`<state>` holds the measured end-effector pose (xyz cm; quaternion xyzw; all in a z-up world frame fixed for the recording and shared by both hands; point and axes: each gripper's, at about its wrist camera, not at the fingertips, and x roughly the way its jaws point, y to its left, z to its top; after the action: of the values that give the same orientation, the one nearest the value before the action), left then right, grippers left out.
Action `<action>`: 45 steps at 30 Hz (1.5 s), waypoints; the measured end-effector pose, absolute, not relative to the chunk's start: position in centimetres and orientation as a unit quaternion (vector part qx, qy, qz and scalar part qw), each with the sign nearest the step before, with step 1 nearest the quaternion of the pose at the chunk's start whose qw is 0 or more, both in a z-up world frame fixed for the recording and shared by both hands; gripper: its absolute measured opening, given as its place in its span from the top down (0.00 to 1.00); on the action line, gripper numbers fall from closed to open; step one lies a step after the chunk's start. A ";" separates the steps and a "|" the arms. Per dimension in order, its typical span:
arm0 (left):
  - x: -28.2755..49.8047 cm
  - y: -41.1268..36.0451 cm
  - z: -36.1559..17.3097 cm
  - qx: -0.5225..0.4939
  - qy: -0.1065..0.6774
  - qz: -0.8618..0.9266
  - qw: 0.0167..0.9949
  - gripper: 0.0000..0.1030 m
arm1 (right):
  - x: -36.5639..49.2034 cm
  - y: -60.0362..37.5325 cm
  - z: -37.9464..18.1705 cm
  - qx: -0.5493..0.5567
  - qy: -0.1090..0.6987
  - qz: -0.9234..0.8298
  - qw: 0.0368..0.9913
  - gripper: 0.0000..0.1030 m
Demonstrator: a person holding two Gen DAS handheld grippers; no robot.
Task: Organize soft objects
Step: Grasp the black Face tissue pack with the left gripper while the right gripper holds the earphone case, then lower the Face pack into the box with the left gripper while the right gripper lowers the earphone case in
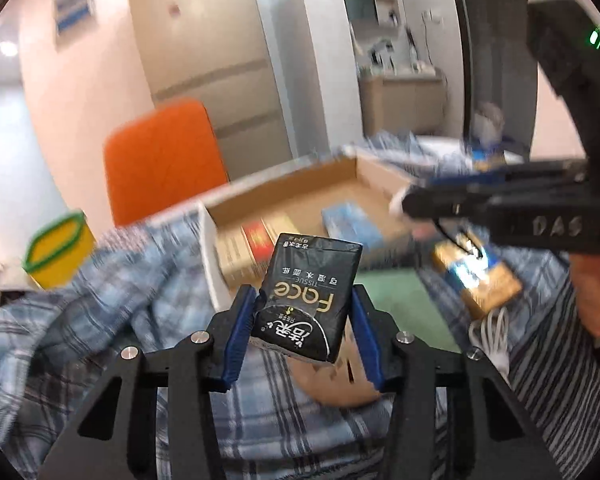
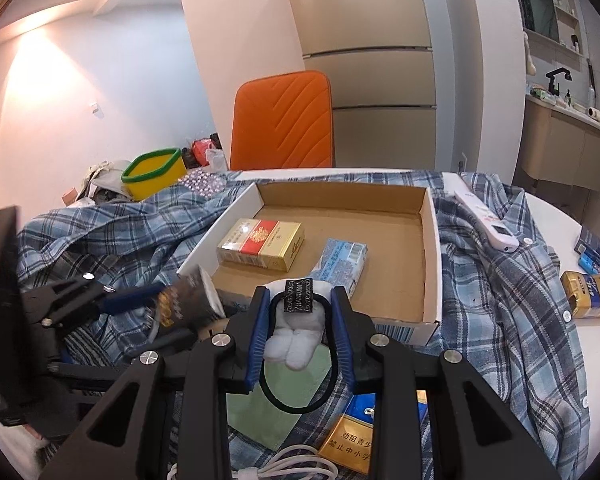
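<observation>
My left gripper (image 1: 304, 312) is shut on a black tissue pack (image 1: 308, 296) and holds it in the air just short of the cardboard box (image 1: 284, 184). In the right wrist view the left gripper (image 2: 168, 304) shows blurred at the left with the pack (image 2: 188, 300) at the box's near left corner. My right gripper (image 2: 300, 316) is shut on a white fluffy hair tie with a black elastic loop (image 2: 296, 332), near the box's front wall (image 2: 396, 326). The box holds a red and gold carton (image 2: 260, 244) and a light blue tissue pack (image 2: 340, 264).
A blue plaid shirt (image 2: 500, 280) covers the table around the box. A green mat (image 2: 276, 408), white cable (image 2: 292, 464) and gold cartons (image 2: 586, 296) lie near. A white remote (image 2: 488, 216), a yellow bin (image 2: 156, 172) and an orange chair (image 2: 284, 120) stand beyond.
</observation>
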<state>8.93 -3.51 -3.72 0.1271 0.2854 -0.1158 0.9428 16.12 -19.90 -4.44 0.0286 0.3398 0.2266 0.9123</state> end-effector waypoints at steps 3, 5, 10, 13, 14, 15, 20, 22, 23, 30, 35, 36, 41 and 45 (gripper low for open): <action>7.8 -2.8 -2.5 0.109 0.231 -0.097 0.962 0.55 | 15.8 -20.4 -3.9 0.040 0.322 0.224 0.919 0.69; 6.9 -2.5 -1.8 0.094 0.190 -0.083 0.974 0.55 | 15.6 -20.9 -3.5 0.054 0.306 0.220 0.925 0.69; 4.6 -1.9 -0.5 0.084 0.107 -0.082 0.987 0.54 | 14.6 -22.0 -2.3 0.071 0.258 0.205 0.942 0.69; 3.9 -1.2 0.1 0.068 0.081 -0.081 0.991 0.54 | 14.1 -22.4 -1.7 0.078 0.239 0.200 0.947 0.68; 3.8 -1.0 0.3 0.061 0.077 -0.079 0.992 0.54 | 14.0 -22.5 -1.6 0.078 0.235 0.198 0.948 0.68; 3.8 -0.9 0.4 0.056 0.075 -0.079 0.992 0.54 | 14.0 -22.6 -1.4 0.079 0.231 0.197 0.950 0.68; 3.5 -0.5 1.9 0.051 0.064 -0.072 0.994 0.54 | 13.6 -22.7 -0.9 0.073 0.214 0.189 0.956 0.68; 2.5 -0.3 3.0 0.042 0.048 -0.065 0.996 0.54 | 13.2 -22.7 -0.4 0.066 0.208 0.181 0.959 0.68; 2.3 -0.4 3.5 0.036 0.045 -0.071 0.996 0.54 | 13.0 -22.7 -0.1 0.066 0.208 0.175 0.960 0.68; 4.0 -1.4 6.3 0.027 0.020 -0.068 0.997 0.54 | 12.0 -22.8 4.4 0.065 0.154 0.152 0.974 0.68; 7.4 -1.9 6.5 0.014 0.014 -0.061 0.998 0.54 | 13.4 -21.7 5.7 0.044 0.113 0.126 0.985 0.68; 8.2 -2.0 6.2 0.010 0.018 -0.061 0.998 0.54 | 13.9 -21.3 5.5 0.037 0.105 0.118 0.987 0.68; 11.3 -2.1 3.6 -0.004 0.049 -0.048 0.998 0.54 | 15.9 -20.7 2.5 0.043 0.111 0.100 0.988 0.68; 13.3 -1.8 0.9 0.006 0.090 -0.044 0.995 0.54 | 17.5 -20.5 -0.5 0.034 0.147 0.093 0.984 0.68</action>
<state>13.32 -1.77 0.88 0.0064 0.0902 -0.0435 0.9949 17.47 -20.54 -0.51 0.0339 0.1468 0.0925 0.9843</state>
